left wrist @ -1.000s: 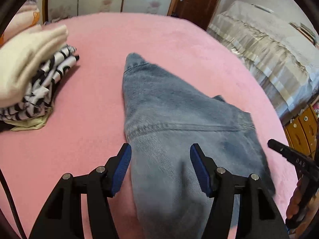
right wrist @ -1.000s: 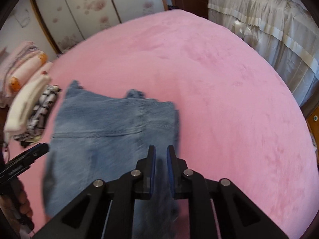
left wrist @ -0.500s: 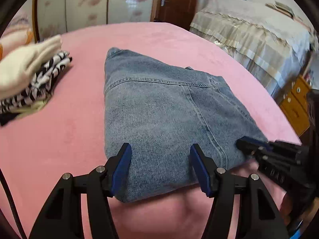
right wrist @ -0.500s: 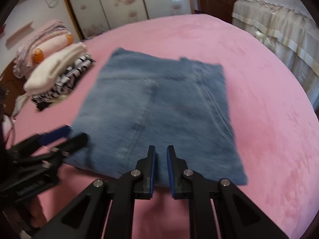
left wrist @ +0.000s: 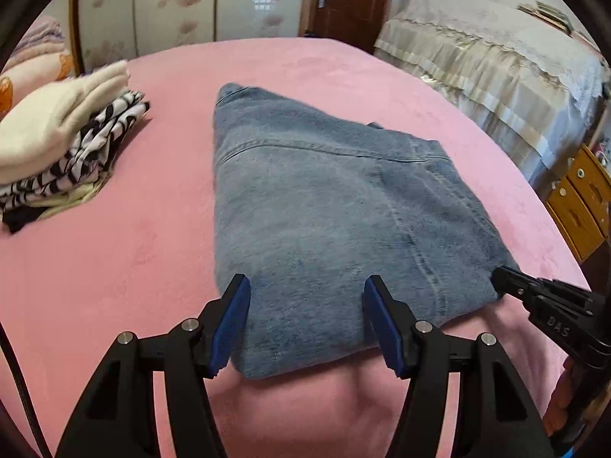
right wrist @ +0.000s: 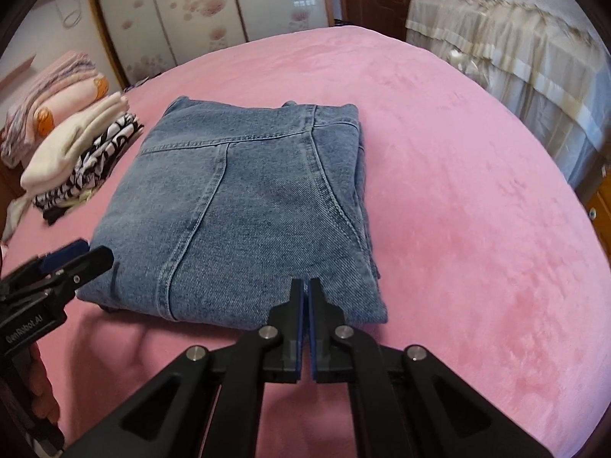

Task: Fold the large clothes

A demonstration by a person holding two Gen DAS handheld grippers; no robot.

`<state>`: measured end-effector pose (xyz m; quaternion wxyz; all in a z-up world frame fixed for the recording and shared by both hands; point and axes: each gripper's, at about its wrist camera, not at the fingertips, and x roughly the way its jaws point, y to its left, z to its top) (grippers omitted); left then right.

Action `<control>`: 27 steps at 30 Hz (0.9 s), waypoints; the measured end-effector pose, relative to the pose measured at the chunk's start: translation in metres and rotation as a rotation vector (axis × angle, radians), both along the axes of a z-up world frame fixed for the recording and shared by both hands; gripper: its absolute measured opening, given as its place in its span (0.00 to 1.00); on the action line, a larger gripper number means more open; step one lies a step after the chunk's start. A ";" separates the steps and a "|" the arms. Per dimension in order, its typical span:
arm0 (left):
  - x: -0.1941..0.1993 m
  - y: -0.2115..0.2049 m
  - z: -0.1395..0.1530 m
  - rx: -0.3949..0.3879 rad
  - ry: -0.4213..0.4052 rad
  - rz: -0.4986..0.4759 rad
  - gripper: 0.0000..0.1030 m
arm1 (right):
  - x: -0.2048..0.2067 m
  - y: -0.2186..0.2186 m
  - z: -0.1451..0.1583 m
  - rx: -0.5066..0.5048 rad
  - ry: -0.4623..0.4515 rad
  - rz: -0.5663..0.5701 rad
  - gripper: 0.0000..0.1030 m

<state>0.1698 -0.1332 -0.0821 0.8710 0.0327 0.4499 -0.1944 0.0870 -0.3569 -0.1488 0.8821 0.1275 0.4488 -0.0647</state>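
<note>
No bins or baskets anywhere – everything just sits on the pink blanket [right wrist: 458,191]. The folded jeans [right wrist: 244,206] lie flat in the middle of it, a tidy denim rectangle, with a stack of folded clothes [right wrist: 80,160] well off to their left.

The left gripper [left wrist: 305,305] has its jaws spread about halfway, blue pads hovering over the near edge of the jeans on either side of the fabric, not squeezing it. The right gripper [right wrist: 305,294] has its jaws pressed together with nothing between them, tips over the near hem – can't tell if they touch the denim.

The right wrist view shows the pocket seams and layered fold edge sharply; the left wrist view adds a wooden drawer unit [left wrist: 584,206] at the far right.
</note>
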 end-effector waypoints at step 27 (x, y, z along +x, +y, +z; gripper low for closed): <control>-0.029 0.033 0.040 0.139 0.084 0.104 0.79 | -0.057 0.055 0.044 -0.039 -0.066 0.011 0.52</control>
